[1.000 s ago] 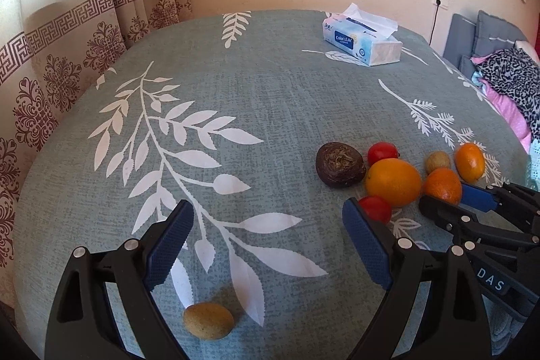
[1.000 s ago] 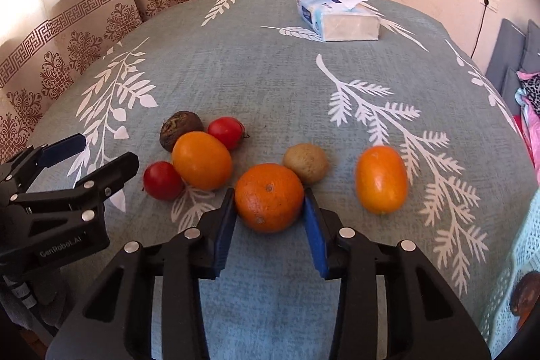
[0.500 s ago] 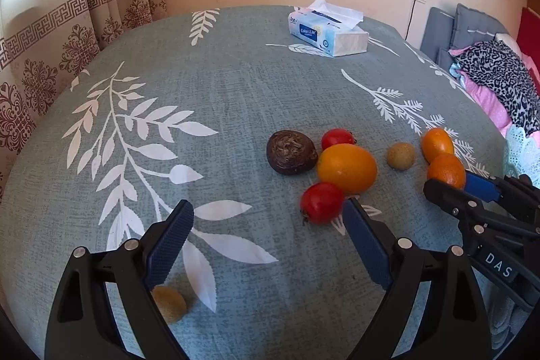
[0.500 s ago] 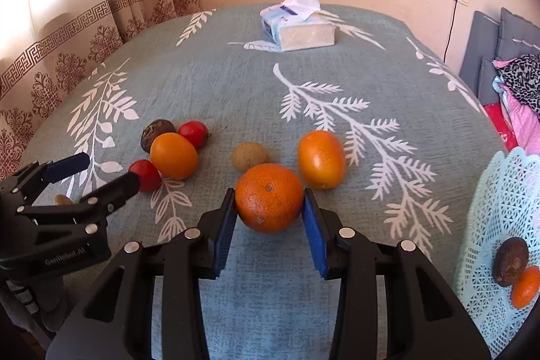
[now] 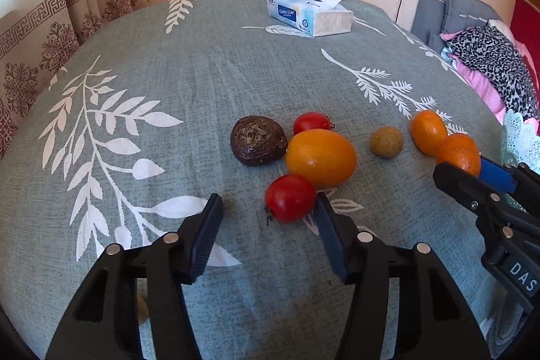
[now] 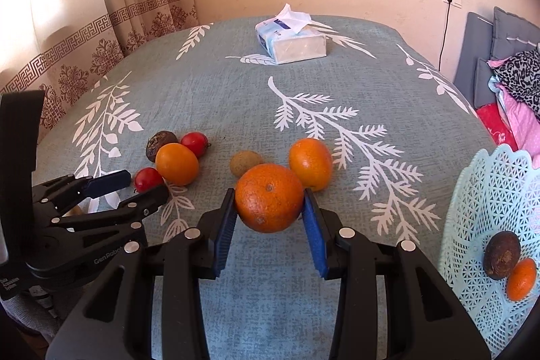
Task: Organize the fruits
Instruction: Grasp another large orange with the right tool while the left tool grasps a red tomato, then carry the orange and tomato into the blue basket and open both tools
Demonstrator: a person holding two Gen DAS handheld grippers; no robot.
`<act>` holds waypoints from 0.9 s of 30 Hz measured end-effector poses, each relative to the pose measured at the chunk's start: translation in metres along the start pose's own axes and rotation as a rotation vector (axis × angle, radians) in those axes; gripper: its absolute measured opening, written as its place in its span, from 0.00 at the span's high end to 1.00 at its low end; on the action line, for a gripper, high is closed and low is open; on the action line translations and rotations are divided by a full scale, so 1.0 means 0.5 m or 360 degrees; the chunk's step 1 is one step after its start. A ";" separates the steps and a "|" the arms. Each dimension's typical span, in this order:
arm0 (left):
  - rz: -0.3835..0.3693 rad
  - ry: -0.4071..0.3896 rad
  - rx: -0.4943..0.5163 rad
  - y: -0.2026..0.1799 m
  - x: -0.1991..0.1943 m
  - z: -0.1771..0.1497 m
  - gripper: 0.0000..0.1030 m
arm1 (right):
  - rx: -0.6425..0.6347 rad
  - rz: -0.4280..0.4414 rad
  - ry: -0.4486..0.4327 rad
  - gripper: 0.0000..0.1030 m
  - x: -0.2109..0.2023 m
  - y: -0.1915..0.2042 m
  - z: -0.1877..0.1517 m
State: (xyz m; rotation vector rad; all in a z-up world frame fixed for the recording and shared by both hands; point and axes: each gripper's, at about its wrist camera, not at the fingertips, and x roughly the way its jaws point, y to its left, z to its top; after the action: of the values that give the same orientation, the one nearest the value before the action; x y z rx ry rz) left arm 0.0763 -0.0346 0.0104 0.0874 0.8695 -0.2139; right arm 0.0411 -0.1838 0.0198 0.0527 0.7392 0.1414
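Matt woven tablecloth (image 5: 209, 83), glossy smooth tomato (image 5: 289, 198), pitted orange (image 6: 269, 197), perforated plastic basket (image 6: 486, 191)

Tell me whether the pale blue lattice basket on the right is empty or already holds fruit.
Not empty. The pale blue lattice basket holds a dark brown wrinkled fruit and a small orange fruit, seen touching in the right wrist view.

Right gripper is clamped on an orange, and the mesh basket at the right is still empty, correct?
Not quite. The basket already holds a dark brown fruit and a small orange, as the right wrist view shows. The right gripper does clamp an orange.
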 end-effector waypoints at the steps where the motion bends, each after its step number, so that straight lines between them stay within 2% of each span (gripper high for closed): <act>1: -0.0008 -0.0003 0.0006 -0.002 -0.002 -0.001 0.56 | 0.0005 0.0000 -0.0004 0.61 -0.003 -0.002 -0.001; 6: -0.0015 -0.0020 0.0072 -0.021 -0.009 -0.006 0.71 | 0.0024 -0.0007 -0.0017 0.61 -0.014 -0.010 -0.003; 16: 0.0036 -0.0082 0.0122 -0.045 -0.031 -0.010 0.72 | 0.0083 -0.0053 -0.0073 0.61 -0.055 -0.042 -0.007; 27: 0.0026 -0.0147 0.0206 -0.110 -0.065 -0.017 0.72 | 0.0164 -0.0142 -0.0138 0.61 -0.117 -0.102 -0.022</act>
State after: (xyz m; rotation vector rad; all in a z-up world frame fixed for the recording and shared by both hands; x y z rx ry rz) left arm 0.0372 -0.0820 0.0305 0.2039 0.7620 -0.2572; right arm -0.0032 -0.2427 0.0457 0.1230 0.6606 0.0156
